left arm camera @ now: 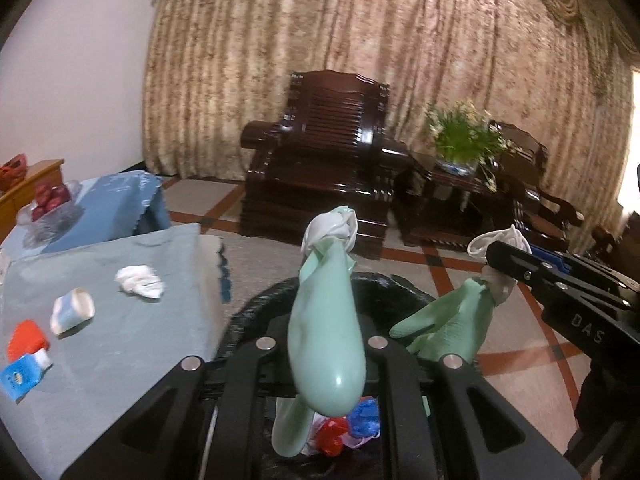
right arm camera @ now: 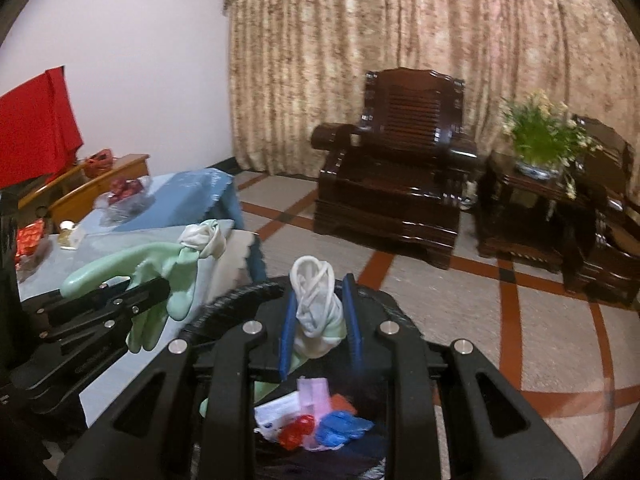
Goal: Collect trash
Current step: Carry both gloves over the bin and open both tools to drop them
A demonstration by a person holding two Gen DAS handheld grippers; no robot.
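The left gripper [left arm camera: 326, 276] points forward and somewhat down, and its jaws are closed on a green rubber glove [left arm camera: 326, 344] that hangs between them. The right gripper [right arm camera: 320, 316] is just beside it on the right, pointing the same way. Its blue pads [right arm camera: 286, 336] press on the white cuff of a second green glove [right arm camera: 318, 312].

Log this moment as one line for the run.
left tool: shut on green glove | right tool: shut on second glove | both over black bin
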